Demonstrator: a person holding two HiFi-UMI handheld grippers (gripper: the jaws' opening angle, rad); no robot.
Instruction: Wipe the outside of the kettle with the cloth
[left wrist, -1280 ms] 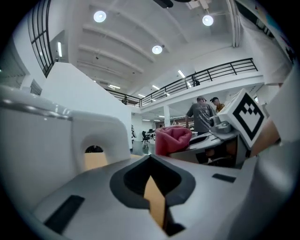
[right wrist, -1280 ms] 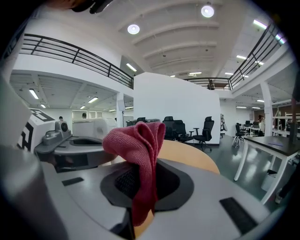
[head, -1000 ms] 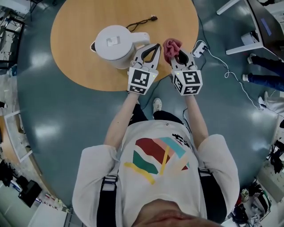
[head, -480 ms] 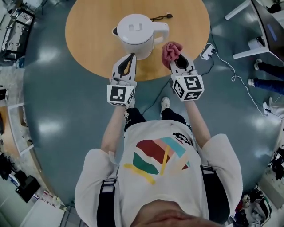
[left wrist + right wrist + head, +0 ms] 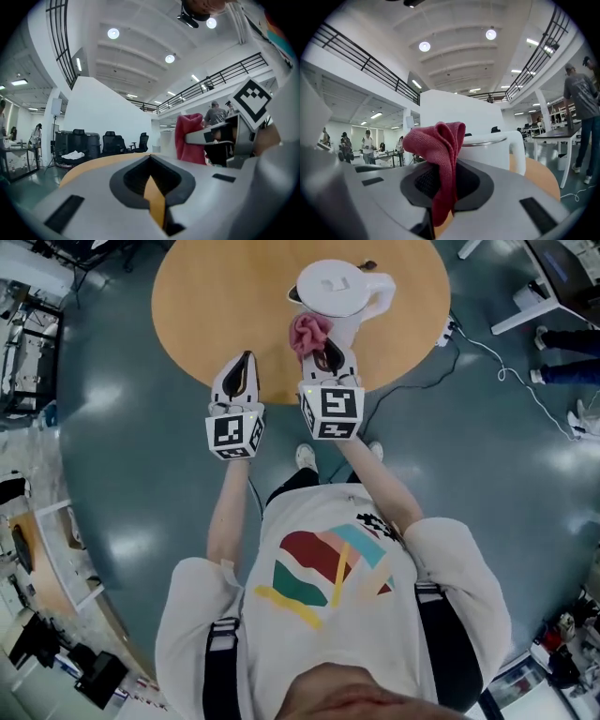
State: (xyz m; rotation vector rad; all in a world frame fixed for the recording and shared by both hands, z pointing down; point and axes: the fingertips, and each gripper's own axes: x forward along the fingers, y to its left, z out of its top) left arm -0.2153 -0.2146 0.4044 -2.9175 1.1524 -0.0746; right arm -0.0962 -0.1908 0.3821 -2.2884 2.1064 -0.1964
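Holding left gripper (image 5: 246, 360) level over the near edge of the round wooden table (image 5: 216, 296), jaws pressed together, empty. Beside it, pinching a bunched red cloth (image 5: 307, 334) in right gripper (image 5: 327, 350). Just beyond the cloth, standing upright on the table: white electric kettle (image 5: 339, 287).

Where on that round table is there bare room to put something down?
The table is bare across the wide stretch left of the kettle, beyond the left gripper. Crowded beside the kettle, where the right gripper holds the cloth.
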